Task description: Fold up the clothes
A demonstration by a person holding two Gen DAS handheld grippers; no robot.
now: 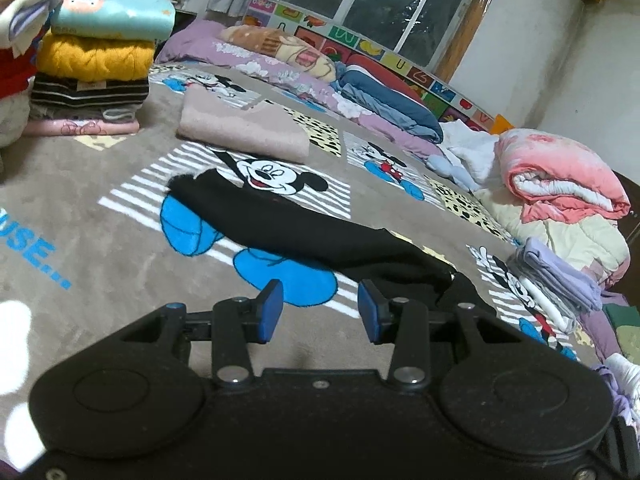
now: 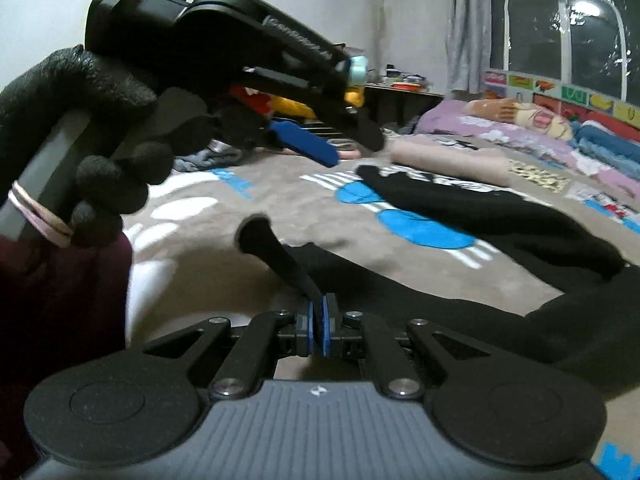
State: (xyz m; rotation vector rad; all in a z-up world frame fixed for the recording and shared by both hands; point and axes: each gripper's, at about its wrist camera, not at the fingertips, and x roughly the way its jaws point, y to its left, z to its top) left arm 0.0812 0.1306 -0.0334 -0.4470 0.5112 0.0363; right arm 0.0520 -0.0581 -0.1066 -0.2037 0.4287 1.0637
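While the right gripper (image 2: 319, 322) clamps a black garment's (image 2: 460, 280) edge, perhaps a sleeve; the left gripper (image 1: 319, 314) hovers above the Mickey Mouse blanket (image 1: 100, 216), fingers apart.

1. The left gripper (image 1: 319, 309) hangs low over the bed, blue pads (image 1: 270, 309) spread apart with nothing between them.
2. Just past the fingertips lies a black garment (image 1: 304, 228), stretched diagonally across the Mickey Mouse blanket (image 1: 100, 216), partly covering the printed Mickey.
3. Behind it sits a folded beige piece (image 1: 240, 128).
4. Far left there's a stack of folded clothes (image 1: 96, 72), yellow knit and teal top near the top.
5. On the right, a rolled pink quilt (image 1: 560, 176) and some folded lilac items (image 1: 560, 272).
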